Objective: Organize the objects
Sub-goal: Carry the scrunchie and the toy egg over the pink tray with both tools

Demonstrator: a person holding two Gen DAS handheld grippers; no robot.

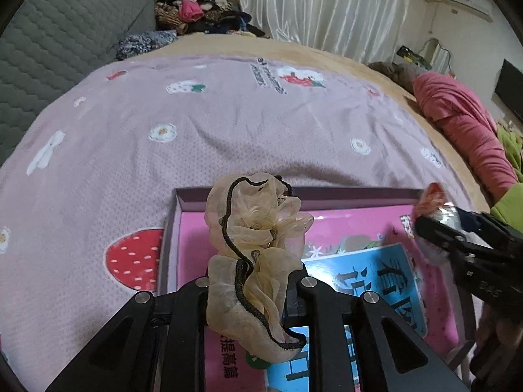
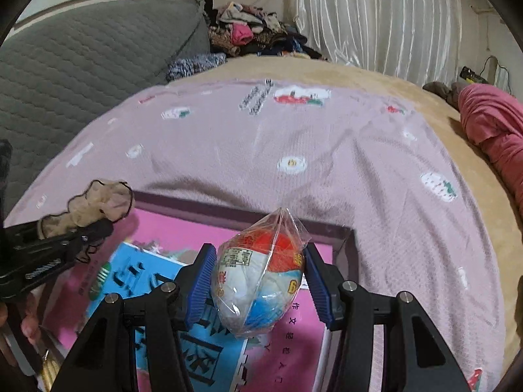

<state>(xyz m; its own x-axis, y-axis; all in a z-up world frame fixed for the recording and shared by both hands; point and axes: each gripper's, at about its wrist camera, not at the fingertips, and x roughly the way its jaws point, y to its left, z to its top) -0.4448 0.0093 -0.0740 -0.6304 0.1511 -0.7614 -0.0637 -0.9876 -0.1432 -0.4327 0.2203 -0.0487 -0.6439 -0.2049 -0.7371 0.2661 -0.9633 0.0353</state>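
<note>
Bed (image 1: 228,124), grey headboard (image 1: 49,49), white curtains (image 1: 327,6).

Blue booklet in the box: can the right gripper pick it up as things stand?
Probably not: the right gripper is shut on a wrapped ball, directly above the blue booklet.

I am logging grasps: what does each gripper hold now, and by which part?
The left gripper holds a beige scrunchie by its lower half. The right gripper holds a plastic-wrapped ball by its two sides, above the box.
</note>
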